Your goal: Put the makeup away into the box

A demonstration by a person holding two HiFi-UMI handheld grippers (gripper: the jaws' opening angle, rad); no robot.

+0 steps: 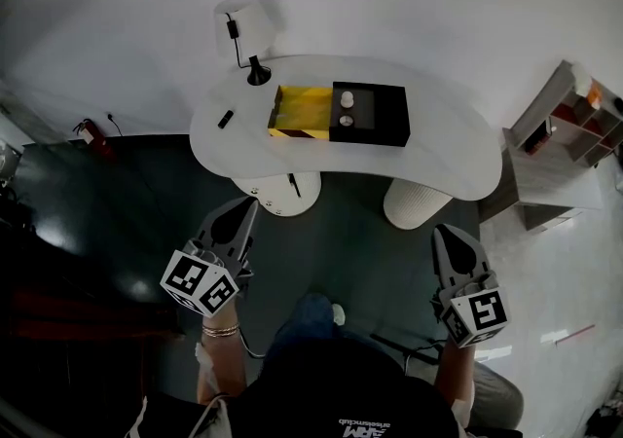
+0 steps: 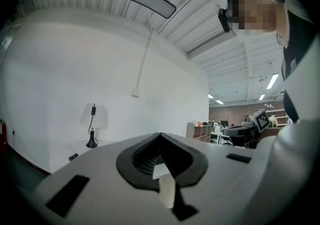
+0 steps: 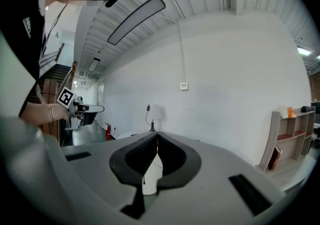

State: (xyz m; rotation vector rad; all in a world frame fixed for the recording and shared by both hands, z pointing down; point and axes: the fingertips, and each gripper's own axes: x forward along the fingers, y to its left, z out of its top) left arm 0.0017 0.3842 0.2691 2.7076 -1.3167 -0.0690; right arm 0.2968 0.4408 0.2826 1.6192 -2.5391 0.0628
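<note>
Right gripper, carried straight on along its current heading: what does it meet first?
Most likely the white table. In the right gripper view the shut right gripper lines up with the lamp standing on its far side. Whether it meets the table's near edge or the box first is unclear.

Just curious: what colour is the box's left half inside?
The box is yellow there; head view.

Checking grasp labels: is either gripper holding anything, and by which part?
Nothing is held. The left gripper and the right gripper are both shut and empty, away from the table.
</note>
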